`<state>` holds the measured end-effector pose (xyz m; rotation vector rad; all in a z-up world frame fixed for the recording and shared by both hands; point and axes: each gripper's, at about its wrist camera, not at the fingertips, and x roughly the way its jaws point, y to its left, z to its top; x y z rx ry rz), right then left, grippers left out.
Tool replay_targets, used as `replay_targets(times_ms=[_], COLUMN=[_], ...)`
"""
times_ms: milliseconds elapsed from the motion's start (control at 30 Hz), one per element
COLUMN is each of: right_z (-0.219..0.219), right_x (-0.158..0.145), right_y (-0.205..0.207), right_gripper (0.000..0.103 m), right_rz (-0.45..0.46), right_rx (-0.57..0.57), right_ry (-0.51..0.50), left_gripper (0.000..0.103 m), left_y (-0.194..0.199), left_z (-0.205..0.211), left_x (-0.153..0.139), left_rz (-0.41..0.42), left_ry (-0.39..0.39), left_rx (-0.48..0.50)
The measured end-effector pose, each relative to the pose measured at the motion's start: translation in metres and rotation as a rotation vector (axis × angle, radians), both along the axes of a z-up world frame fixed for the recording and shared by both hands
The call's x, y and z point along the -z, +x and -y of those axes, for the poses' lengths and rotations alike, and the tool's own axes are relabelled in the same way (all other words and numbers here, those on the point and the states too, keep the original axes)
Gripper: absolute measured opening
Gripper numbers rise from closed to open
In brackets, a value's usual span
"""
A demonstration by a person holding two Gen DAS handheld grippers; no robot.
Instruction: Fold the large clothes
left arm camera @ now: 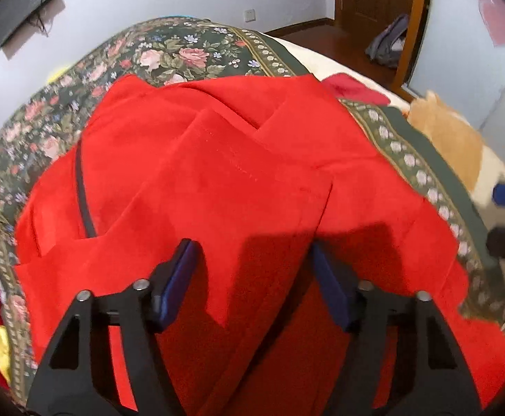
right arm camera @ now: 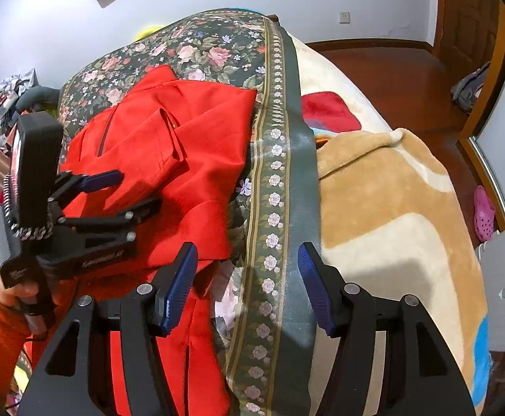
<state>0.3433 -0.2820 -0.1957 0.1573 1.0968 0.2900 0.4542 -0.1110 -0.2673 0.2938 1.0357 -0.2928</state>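
- Two claws are in view. The left claw (left arm camera: 252, 260) stands with its blue pads spread apart, gripping nothing, just above the near part of the garment; the right claw (right arm camera: 247, 267) is likewise spread wide and empty, over the bedspread's border.
- One red garment (left arm camera: 217, 173) lies on the bed, on top of one floral bedspread (left arm camera: 169, 55). It is bright red, loosely folded in overlapping layers, with a dark zipper line (left arm camera: 82, 190) on its left side and a stitched pocket flap visible from the right wrist view. Its near end hangs over the bed's edge.
- Right of the bedspread lies one tan and cream fleece blanket (right arm camera: 391, 208), touching its green border.
- Farther off: one pink clog (right arm camera: 484, 213) on the wooden floor, one grey backpack (left arm camera: 389, 43) by the door, one screen (left arm camera: 16, 7) mounted on the white wall.
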Motion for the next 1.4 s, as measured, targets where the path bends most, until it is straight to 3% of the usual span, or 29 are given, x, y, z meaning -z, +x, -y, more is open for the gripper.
replay_targets(times_ms=[33, 100, 133, 267, 500, 633, 767, 900, 1100, 1267, 1400], right_z=[-0.001, -0.004, -0.008, -0.021, -0.056, -0.082, -0.109, -0.128, -0.145, -0.153, -0.158], right_x=[0.001, 0.002, 0.001, -0.010, -0.032, -0.037, -0.030, -0.007, 0.027, 0.028, 0.030], right_y=[0.000, 0.001, 0.002, 0.001, 0.008, 0.014, 0.020, 0.025, 0.020, 0.011, 0.010], right_gripper=[0.056, 0.056, 0.056, 0.056, 0.056, 0.056, 0.056, 0.056, 0.056, 0.056, 0.057], right_rz=[-0.003, -0.011, -0.011, 0.018, 0.053, 0.047, 0.005, -0.067, -0.172, -0.131, -0.116], right_rx=[0.000, -0.003, -0.008, -0.032, -0.062, -0.088, -0.112, -0.108, -0.124, -0.162, -0.185], right_ry=[0.002, 0.001, -0.003, -0.018, -0.001, 0.015, 0.027, 0.005, -0.036, -0.100, -0.146], left_gripper=[0.050, 0.007, 0.002, 0.002, 0.002, 0.002, 0.002, 0.002, 0.002, 0.002, 0.003], left_y=[0.002, 0.004, 0.005, 0.003, -0.024, -0.048, -0.073, -0.085, -0.089, -0.104, -0.123], left_z=[-0.003, -0.009, -0.013, -0.037, -0.115, -0.155, -0.194, -0.227, -0.287, -0.329, -0.337], left_x=[-0.003, -0.010, -0.014, -0.045, -0.148, -0.196, -0.218, -0.201, -0.117, -0.042, -0.004], left_rz=[0.003, -0.004, -0.008, 0.062, 0.282, 0.421, 0.529, 0.539, 0.352, 0.173, 0.086], left_ry=[-0.027, -0.069, -0.084, -0.136, -0.217, -0.214, -0.190, -0.156, -0.137, -0.158, -0.157], left_rx=[-0.007, -0.014, -0.025, -0.071, -0.158, -0.191, -0.234, -0.291, -0.408, -0.488, -0.517])
